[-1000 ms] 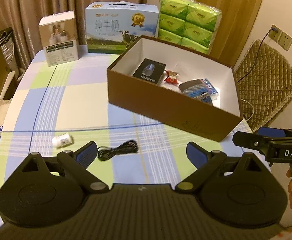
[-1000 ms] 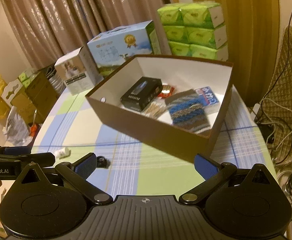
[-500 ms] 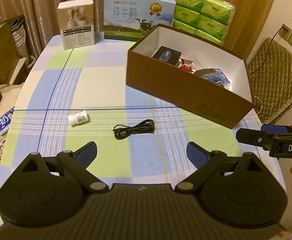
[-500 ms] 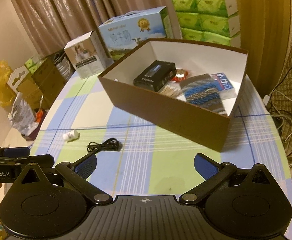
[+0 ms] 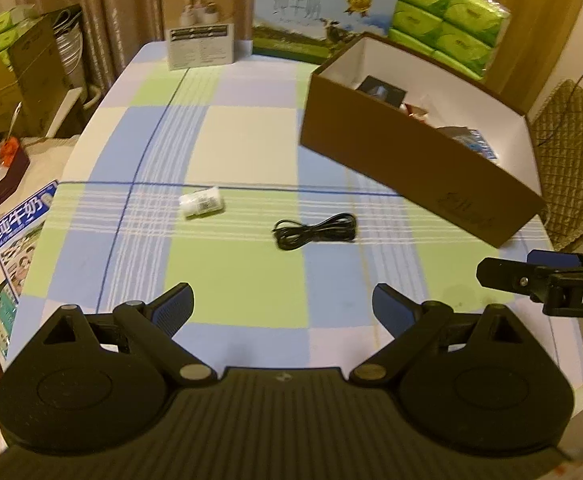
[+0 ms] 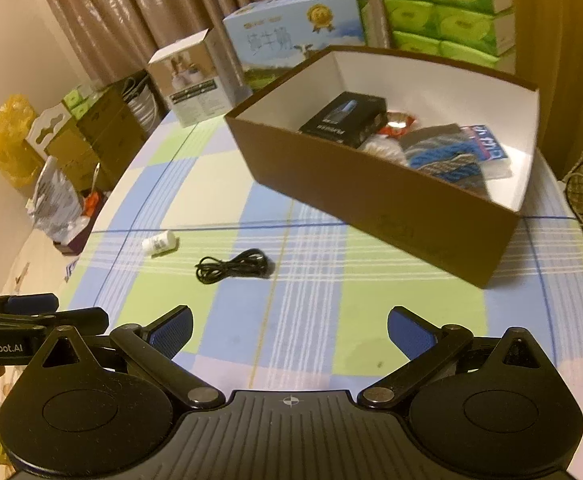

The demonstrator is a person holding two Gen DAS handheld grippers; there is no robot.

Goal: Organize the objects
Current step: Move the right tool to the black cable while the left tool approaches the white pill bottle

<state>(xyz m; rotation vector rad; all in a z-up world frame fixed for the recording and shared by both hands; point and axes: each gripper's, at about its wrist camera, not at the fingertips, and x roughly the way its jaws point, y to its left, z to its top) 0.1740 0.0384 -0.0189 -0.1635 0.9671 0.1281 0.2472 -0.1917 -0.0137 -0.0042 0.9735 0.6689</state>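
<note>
While both are hanging above the checked table [image 5: 251, 152], the left gripper [image 5: 282, 305] and right gripper [image 6: 289, 328] are spreading their fingers wide, holding nothing. Ahead of them, the black cable [image 5: 315, 231] and small white bottle [image 5: 202, 201] are lying apart; the brown box [image 6: 387, 196] is standing farther right.

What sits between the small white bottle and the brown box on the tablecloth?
Only the coiled black cable lies between the bottle and the box; the rest is bare tablecloth. Both wrist views show it, the right most clearly.
</note>
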